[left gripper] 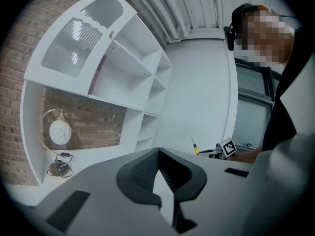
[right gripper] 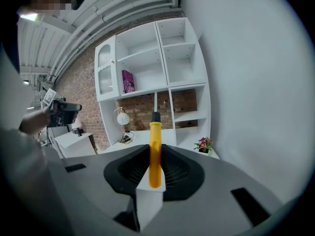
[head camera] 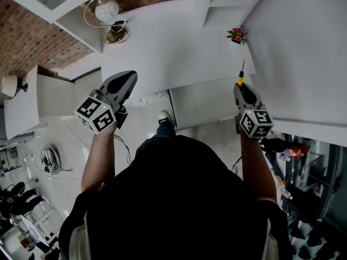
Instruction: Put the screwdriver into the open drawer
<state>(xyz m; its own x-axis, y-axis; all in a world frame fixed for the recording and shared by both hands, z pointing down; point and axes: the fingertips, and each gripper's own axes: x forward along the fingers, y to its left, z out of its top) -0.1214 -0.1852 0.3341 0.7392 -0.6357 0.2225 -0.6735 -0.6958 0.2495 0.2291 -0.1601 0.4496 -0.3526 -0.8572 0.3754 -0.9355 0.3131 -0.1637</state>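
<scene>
The screwdriver (head camera: 240,76), with a yellow handle and thin metal shaft, points away from me over the edge of the white counter (head camera: 173,53). My right gripper (head camera: 240,86) is shut on its handle. In the right gripper view the screwdriver (right gripper: 155,151) stands upright between the pads of that gripper (right gripper: 155,170). My left gripper (head camera: 130,76) hovers at the counter's left front edge, shut with nothing in it. Seen from the left gripper (left gripper: 158,173), the screwdriver (left gripper: 195,146) is small at the right. I cannot make out an open drawer.
A globe lamp (head camera: 107,8) and a black cable bundle (head camera: 116,34) sit at the counter's back left. A small flower pot (head camera: 237,35) stands at the back right. White shelves (right gripper: 162,63) hold a pink book (right gripper: 128,81). A white wall (head camera: 303,53) runs along the right.
</scene>
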